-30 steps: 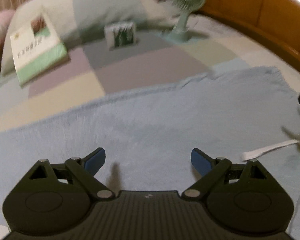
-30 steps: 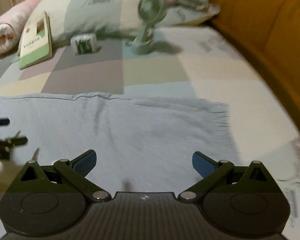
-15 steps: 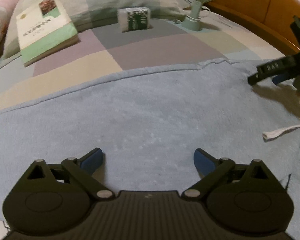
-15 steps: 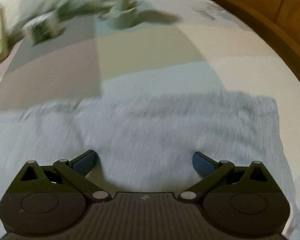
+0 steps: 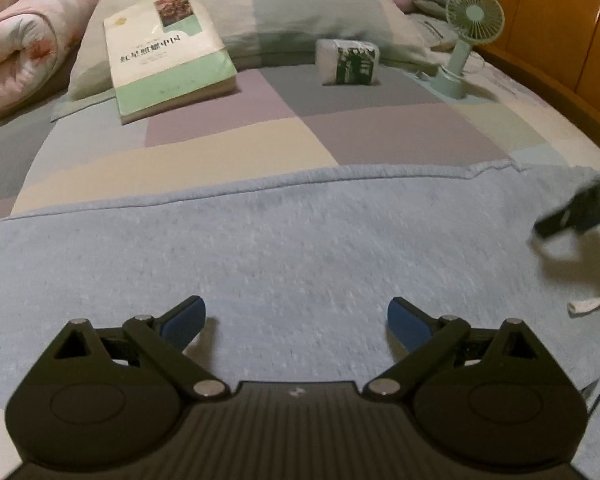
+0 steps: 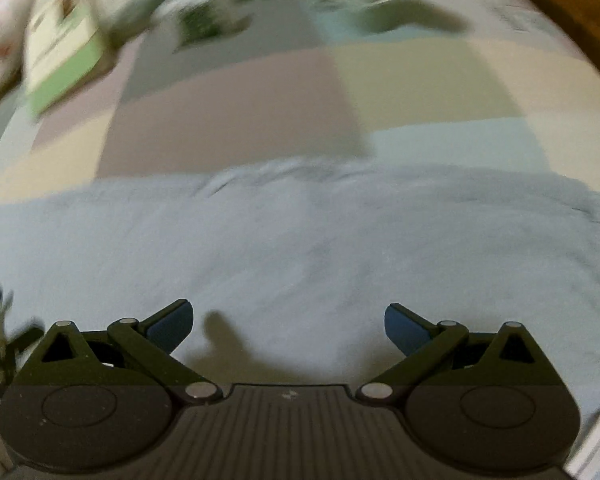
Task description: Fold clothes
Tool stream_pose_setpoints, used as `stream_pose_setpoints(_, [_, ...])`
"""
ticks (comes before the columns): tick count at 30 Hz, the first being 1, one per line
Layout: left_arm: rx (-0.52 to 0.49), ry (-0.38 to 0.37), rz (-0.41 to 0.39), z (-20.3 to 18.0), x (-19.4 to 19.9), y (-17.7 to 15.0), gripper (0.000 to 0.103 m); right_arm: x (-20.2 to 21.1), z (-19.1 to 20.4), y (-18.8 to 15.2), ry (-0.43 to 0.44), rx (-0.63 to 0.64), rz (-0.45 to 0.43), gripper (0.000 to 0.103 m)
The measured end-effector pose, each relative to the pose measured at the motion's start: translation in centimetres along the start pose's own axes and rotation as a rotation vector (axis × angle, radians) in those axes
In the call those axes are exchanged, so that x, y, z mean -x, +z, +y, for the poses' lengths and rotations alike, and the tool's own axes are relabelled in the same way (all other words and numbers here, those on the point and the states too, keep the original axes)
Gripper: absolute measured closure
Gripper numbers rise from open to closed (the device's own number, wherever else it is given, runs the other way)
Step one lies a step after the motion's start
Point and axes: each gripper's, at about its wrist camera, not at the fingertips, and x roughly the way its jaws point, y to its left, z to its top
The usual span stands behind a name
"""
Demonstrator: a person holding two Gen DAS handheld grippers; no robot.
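Compared with half a second earlier, the left tongs are sitting lower over the light blue garment, and the right tongs, blurred at the right edge of the left view, are now dropping toward it. Both tongs are standing wide open, gripping nothing. The garment is lying flat across the lower half of both frames on a patchwork bed. At upper frame, a book, tissue pack and small fan are resting near the pillow.
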Motion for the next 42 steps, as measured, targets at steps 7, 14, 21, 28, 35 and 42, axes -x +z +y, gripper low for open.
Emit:
stream_pose_setpoints(7, [-0.005, -0.005, 0.013, 0.0, -0.6, -0.2, 0.005, -3.0, 2.3, 0.9, -0.119, 0.019, -0.118, 0.0])
stream_pose_setpoints(14, [-0.016, 0.023, 0.035, 0.1, -1.3, -0.7, 0.005, -3.1, 2.0, 3.4, -0.157, -0.047, -0.106, 0.0])
stream_pose_setpoints(21, [-0.012, 0.014, 0.028, 0.2, -1.2, -0.7, 0.005, 2.2, 2.1, -1.2, -0.054, 0.041, -0.101, 0.0])
stream_pose_setpoints(28, [-0.043, -0.003, 0.001, -0.9, -0.6, -0.5, 0.005, 5.8, 3.2, -9.1, 0.041, 0.093, -0.136, 0.0])
stream_pose_setpoints(35, [-0.087, -0.015, -0.01, -2.2, -0.2, -0.5, 0.005, 3.1, 7.7, -13.2, 0.141, 0.174, -0.168, 0.0])
stream_pose_setpoints(42, [-0.091, -0.022, -0.001, -2.3, -0.6, -0.6, 0.005, 6.2, 7.0, -14.2, 0.235, 0.116, -0.235, 0.0])
